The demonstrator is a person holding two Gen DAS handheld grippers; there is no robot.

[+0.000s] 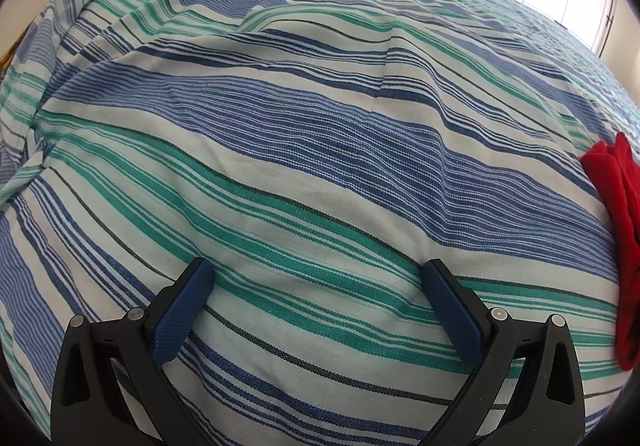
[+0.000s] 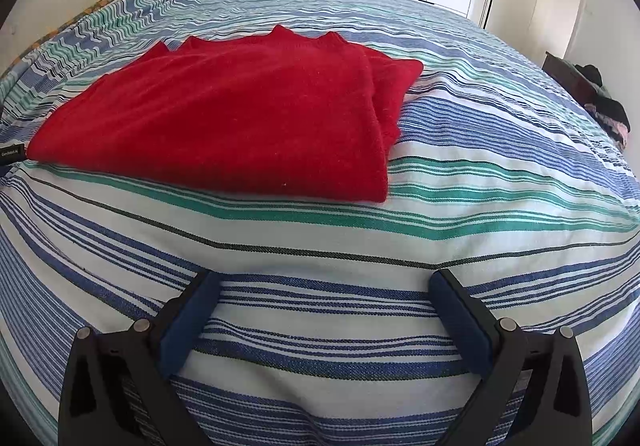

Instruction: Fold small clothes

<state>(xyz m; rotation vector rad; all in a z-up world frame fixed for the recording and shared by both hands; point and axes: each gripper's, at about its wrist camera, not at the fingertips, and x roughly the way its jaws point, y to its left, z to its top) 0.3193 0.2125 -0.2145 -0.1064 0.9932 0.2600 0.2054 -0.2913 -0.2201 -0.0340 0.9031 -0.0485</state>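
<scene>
Sweater (image 2: 224, 118), red and knitted, lies on the striped bedspread (image 2: 460, 206) already folded into a thick rectangle, with both sleeves tucked so their edges stack along its right side. From the right wrist view it sits ahead of the right gripper (image 2: 324, 310), apart from it, with bare bedspread between. The left wrist view catches only a strip of the same sweater (image 1: 618, 214) at the far right edge, so the left gripper (image 1: 316, 302) is off to the sweater's left and pointed away from it.

Both grippers have their 2 blue-padded fingers spread wide and hold nothing; each hovers over bare bedspread. Judging by the tidy shape, the fold looks done or 1 fold short of done.

Risks from here, as a judgement:
- The knit is thick and springy, so a further fold could bulge open if the top layer is let go before it is pressed flat.
- Pinching only the top layer at the right edge would drag it off the tucked sleeves and undo the stack.
- The bedspread is soft and rumpled; a low pinch could catch it along with the sweater and pull both up.
- The left gripper cannot see most of the sweater, so a reach from there would be poorly aimed.
</scene>
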